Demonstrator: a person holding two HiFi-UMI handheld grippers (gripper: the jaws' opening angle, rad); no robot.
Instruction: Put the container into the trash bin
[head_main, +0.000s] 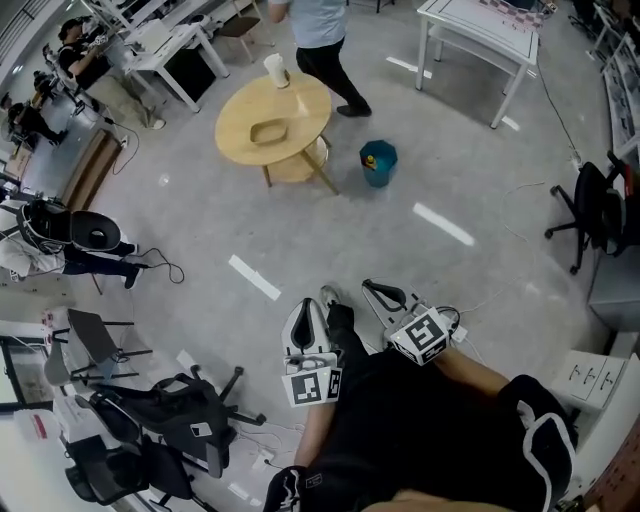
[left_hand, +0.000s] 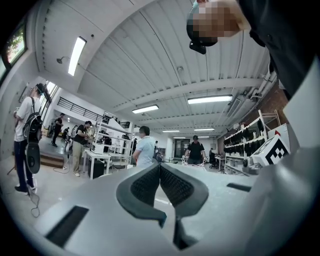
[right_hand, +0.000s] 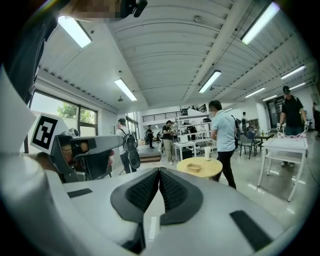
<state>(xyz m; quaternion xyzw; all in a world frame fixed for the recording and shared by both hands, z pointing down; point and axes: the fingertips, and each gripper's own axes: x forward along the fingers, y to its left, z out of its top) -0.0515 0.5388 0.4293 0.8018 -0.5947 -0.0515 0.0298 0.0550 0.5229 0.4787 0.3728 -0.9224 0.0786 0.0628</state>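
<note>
A shallow tan container (head_main: 270, 131) lies on a round wooden table (head_main: 300, 108) far ahead, with a paper cup (head_main: 276, 70) near the table's back edge. A teal trash bin (head_main: 378, 163) stands on the floor to the right of the table. My left gripper (head_main: 307, 304) and right gripper (head_main: 370, 287) are held low, close to my body, several steps short of the table. Both are shut with nothing between the pads. In the right gripper view the table (right_hand: 206, 170), the container (right_hand: 194, 168) and the cup (right_hand: 207, 153) show beyond the shut right gripper (right_hand: 159, 171). The left gripper (left_hand: 160, 165) points level into the room.
A person in a light shirt (head_main: 320, 30) stands just behind the round table. A white table (head_main: 480, 40) is at the back right, office chairs (head_main: 160, 430) and cables at my left, a black chair (head_main: 590, 210) at the right. Other people (left_hand: 195, 150) stand further off.
</note>
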